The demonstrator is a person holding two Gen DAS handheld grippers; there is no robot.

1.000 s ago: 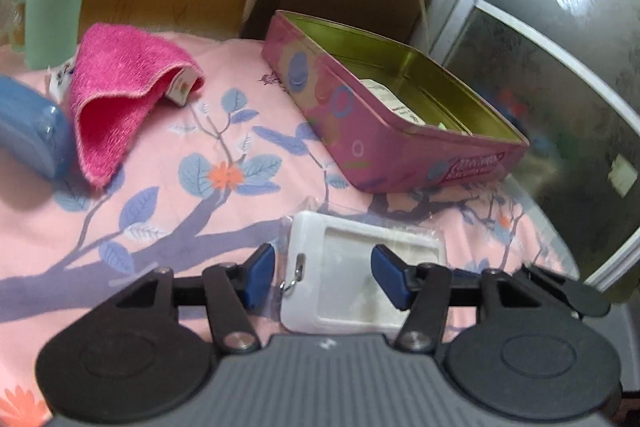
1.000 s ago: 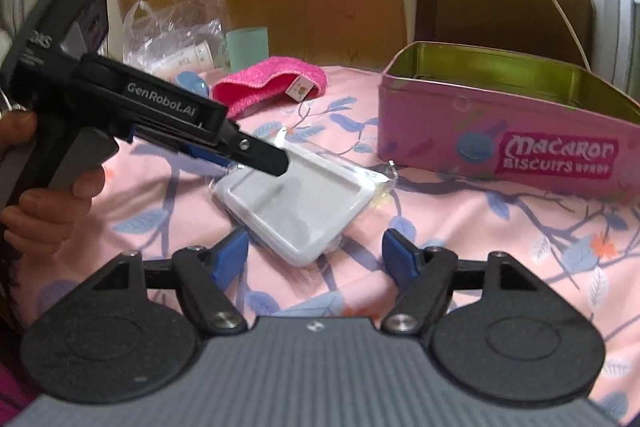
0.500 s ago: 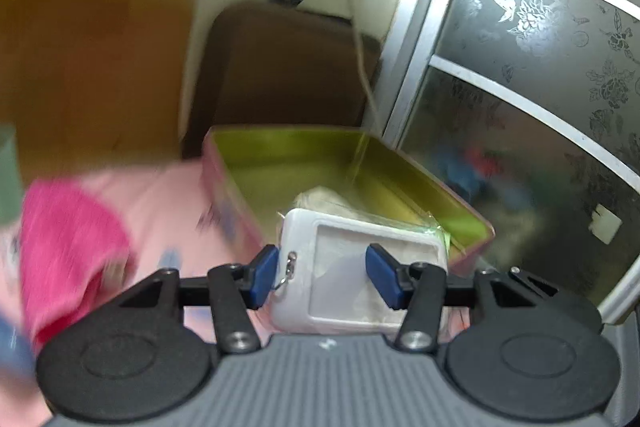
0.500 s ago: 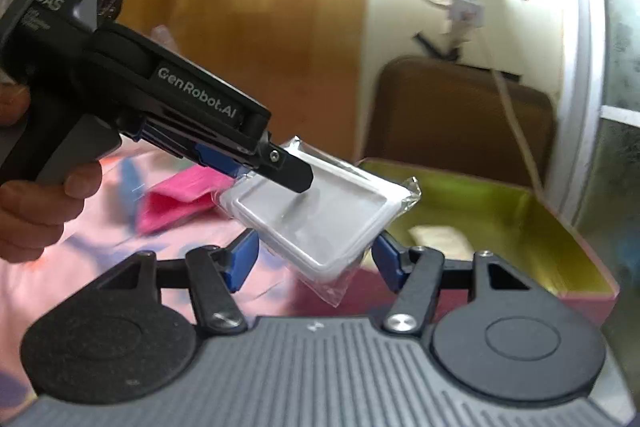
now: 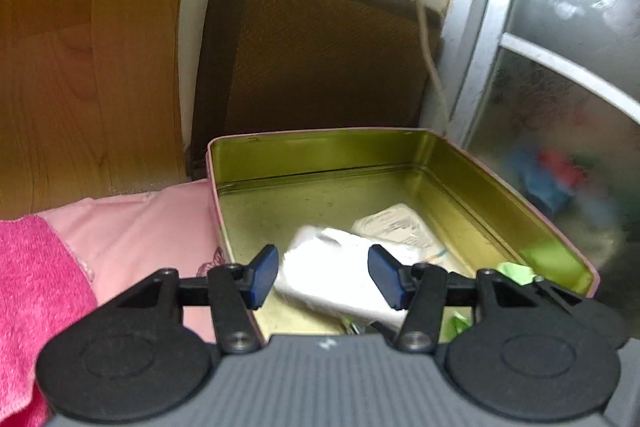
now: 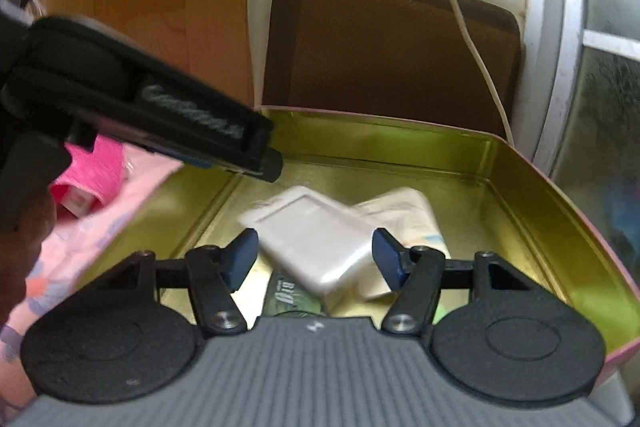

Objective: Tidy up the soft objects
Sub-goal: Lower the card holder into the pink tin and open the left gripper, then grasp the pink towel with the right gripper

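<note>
A white card holder in a clear plastic sleeve (image 5: 336,267) lies inside the open pink biscuit tin (image 5: 400,151), on a white paper packet (image 5: 404,227). It also shows in the right wrist view (image 6: 312,235), inside the tin (image 6: 560,219). My left gripper (image 5: 323,281) is open above the holder, not touching it. My right gripper (image 6: 314,259) is open and empty over the tin's near end. A pink towel (image 5: 36,291) lies on the pink floral cloth (image 5: 152,227) left of the tin.
A brown chair back (image 5: 316,59) stands behind the tin, with a white cable (image 5: 424,27) hanging across it. A wooden panel (image 5: 80,47) is at the left and a frosted glass door (image 5: 560,87) at the right. Green packets (image 6: 292,301) lie in the tin.
My left gripper carried the card holder from the cloth up over the tin and let it go; it now lies in the tin. My right gripper moved over the tin too.
</note>
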